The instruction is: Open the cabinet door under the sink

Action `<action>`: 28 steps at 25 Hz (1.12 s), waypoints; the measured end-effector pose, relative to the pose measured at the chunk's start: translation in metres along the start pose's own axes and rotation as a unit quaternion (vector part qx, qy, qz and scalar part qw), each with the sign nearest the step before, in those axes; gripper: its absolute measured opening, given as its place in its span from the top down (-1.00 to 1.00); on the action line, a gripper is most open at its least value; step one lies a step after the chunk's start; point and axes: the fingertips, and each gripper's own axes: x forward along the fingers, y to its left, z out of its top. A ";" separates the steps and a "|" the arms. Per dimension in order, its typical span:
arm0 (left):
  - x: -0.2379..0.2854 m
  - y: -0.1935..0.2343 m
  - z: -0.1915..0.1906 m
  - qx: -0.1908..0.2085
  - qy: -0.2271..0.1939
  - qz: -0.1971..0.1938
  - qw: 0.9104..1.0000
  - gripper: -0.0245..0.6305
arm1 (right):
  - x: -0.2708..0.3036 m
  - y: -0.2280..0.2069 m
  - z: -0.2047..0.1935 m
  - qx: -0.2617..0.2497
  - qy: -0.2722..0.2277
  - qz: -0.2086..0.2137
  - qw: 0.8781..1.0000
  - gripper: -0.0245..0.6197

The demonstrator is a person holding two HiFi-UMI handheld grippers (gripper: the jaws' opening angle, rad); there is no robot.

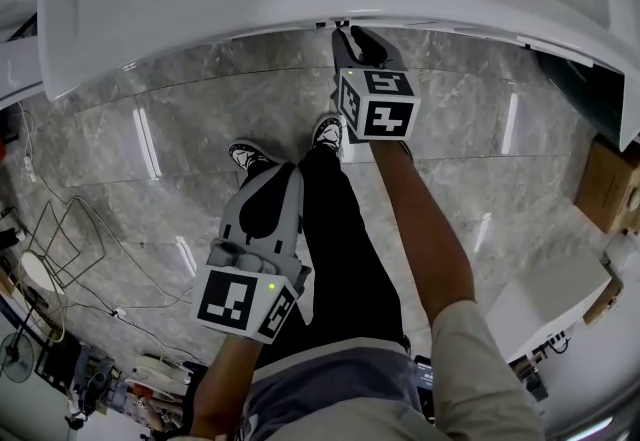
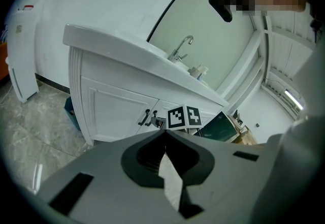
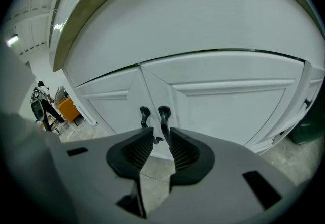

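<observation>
Reach step: right tongs [image 3: 161, 139], jaws apart, straddle the black handle [image 3: 164, 115] of the cabinet door [image 3: 228, 101] at lower centre, not yet clamped; left tongs [image 2: 165, 135] together, idle; next likely needs a squeeze, then a pull.

Left tongs [image 2: 165, 133] closed, empty; white cabinet door [image 2: 119, 111] and faucet [image 2: 182, 48] beyond

Bright, even indoor light. In the head view, long white streaks of glare lie on the polished floor [image 1: 220, 119]. Both gripper views bulge like a fisheye and fall to black at the corners; the white cabinet doors [image 3: 218, 96] show sharp, barely shadowed.
</observation>
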 end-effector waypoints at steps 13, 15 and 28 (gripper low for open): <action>0.001 0.013 0.000 -0.016 0.003 0.009 1.000 0.93 | 0.022 -0.005 0.008 -0.027 0.007 -0.022 0.999 0.61; 0.002 0.013 0.002 -0.030 0.002 0.004 1.000 0.93 | 0.024 -0.007 0.010 -0.017 0.007 -0.030 0.999 0.61; 0.004 0.012 0.004 -0.053 -0.002 -0.004 0.999 0.93 | 0.026 -0.009 0.010 -0.011 0.006 -0.095 0.995 0.76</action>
